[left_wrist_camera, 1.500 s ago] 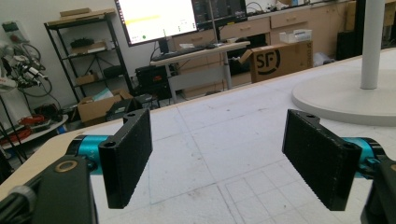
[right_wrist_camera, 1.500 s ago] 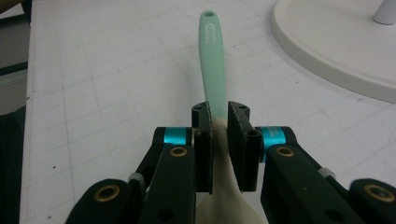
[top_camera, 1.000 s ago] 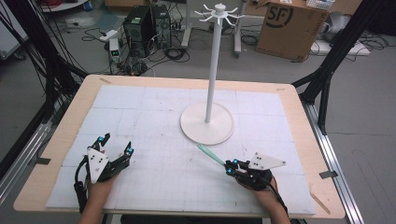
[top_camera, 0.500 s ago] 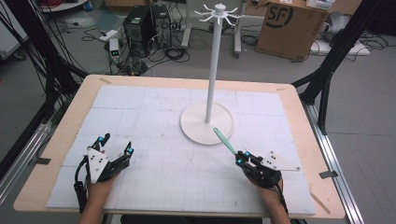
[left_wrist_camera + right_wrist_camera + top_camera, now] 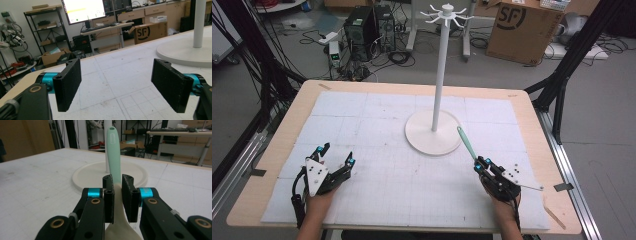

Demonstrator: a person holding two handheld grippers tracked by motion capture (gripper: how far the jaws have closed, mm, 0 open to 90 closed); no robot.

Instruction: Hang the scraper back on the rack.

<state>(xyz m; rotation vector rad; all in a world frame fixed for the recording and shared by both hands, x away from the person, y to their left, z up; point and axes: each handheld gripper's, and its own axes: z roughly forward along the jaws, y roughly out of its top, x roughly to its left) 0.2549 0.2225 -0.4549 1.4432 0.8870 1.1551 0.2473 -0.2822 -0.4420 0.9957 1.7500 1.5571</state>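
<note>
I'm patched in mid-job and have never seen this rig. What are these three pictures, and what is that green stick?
No robot arm here: a person holds a two-jaw tool in each hand. One picture looks down from above the white-covered wooden table; the other two come from cameras riding on each tool, looking along its black jaws. The left gripper rests open, with nothing between its jaws. The right gripper is shut on a mint-green and cream plastic utensil with a hole at its handle tip, pointing toward the tall white metal hook stand on a round base.
</note>
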